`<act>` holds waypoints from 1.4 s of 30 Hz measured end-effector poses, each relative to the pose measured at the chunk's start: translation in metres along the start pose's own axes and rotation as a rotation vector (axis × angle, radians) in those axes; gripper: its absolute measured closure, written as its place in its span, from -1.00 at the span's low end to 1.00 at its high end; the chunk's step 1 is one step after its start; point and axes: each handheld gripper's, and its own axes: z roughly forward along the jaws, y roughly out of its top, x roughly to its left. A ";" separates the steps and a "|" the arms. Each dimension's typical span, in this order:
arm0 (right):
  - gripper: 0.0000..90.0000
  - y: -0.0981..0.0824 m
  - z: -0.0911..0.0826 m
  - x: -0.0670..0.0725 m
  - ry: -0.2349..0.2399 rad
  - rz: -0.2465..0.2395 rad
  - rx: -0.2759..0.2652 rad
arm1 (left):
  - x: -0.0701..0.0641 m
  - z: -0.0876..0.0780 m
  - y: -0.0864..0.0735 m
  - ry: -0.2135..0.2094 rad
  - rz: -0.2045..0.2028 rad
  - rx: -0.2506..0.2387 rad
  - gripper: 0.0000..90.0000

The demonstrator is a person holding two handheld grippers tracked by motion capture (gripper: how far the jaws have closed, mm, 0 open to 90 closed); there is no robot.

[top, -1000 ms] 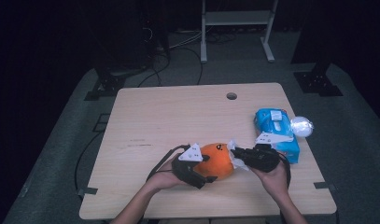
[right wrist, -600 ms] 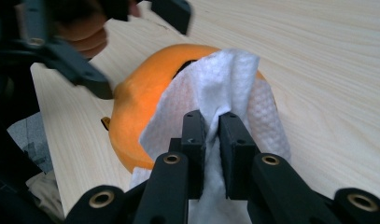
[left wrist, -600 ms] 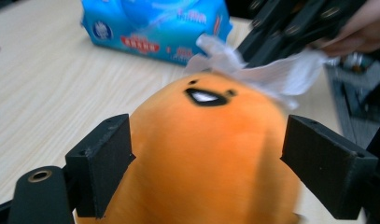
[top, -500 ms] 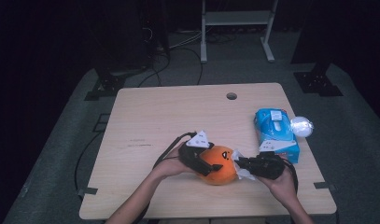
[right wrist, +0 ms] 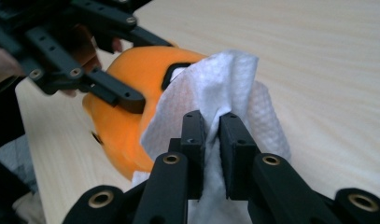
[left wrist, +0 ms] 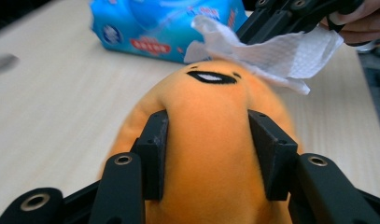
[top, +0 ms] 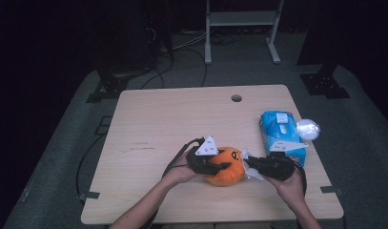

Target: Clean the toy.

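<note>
Near the person's edge of the table (top: 148, 119), the left gripper (top: 215, 164) has its jaws clamped on the orange plush toy (top: 226, 166); they have just been closing, and the pads now press into the plush from both sides, denting it, as the left gripper view shows. A second ago the toy lay between the two grippers with the left one beside it; half a second ago that gripper sat over the toy's top; now it grips the toy from the left side, and the black face mark is turned up toward the far edge. The right gripper (top: 251, 164) has kept its place, jaws pinched together on a white tissue (right wrist: 215, 93), which is draped against the toy's right side and touches it beside the face mark.

Toy and both grippers sit close to the near edge, right of the table's middle. Bare tabletop spreads to the left and toward the far edge. Just beyond the right gripper lies the blue tissue pack (top: 280, 129), near the right edge, with a shiny silver ball (top: 308, 129) touching its right side. A round cable hole (top: 236, 98) sits near the far edge.
</note>
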 end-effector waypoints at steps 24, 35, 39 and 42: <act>0.77 -0.030 -0.059 -0.023 -0.155 -0.043 0.090 | 0.027 -0.019 -0.017 0.106 -0.079 0.024 -0.10; 0.38 -0.053 -0.074 -0.045 -0.184 0.032 0.110 | 0.029 -0.028 -0.013 0.082 -0.104 0.005 -0.33; 0.29 -0.056 -0.074 -0.047 -0.168 0.041 0.094 | 0.029 -0.037 -0.012 0.086 -0.124 -0.011 -0.49; 0.24 -0.058 -0.075 -0.049 -0.158 0.051 0.078 | 0.030 -0.048 -0.013 0.099 -0.150 -0.041 -0.57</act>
